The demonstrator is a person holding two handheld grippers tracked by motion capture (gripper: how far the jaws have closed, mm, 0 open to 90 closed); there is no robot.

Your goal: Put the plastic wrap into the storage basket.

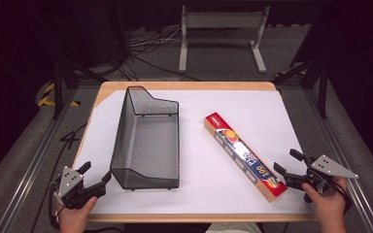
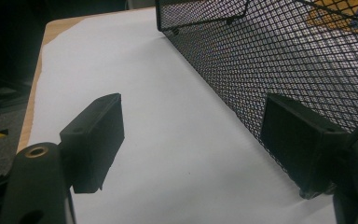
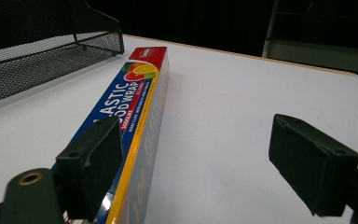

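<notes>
Looks like you're at the approach step: your right gripper (image 1: 285, 169) sits with jaws apart beside the plastic wrap box (image 1: 244, 155), near the tabletop's (image 1: 213, 194) front right corner, nothing held. Left gripper (image 1: 96, 177) is spread too, by the mesh basket (image 1: 145, 141). Next, straddle the box squarely. White sheet, dark room behind.

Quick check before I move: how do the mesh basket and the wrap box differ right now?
The basket is black open wire mesh, wide and empty; the wrap box is a slim, closed, colourfully printed carton. The basket lies nearly square to the table edge, near the left gripper; the box lies diagonally, its near end by the right gripper. Both rest on the white sheet, ungripped.
</notes>
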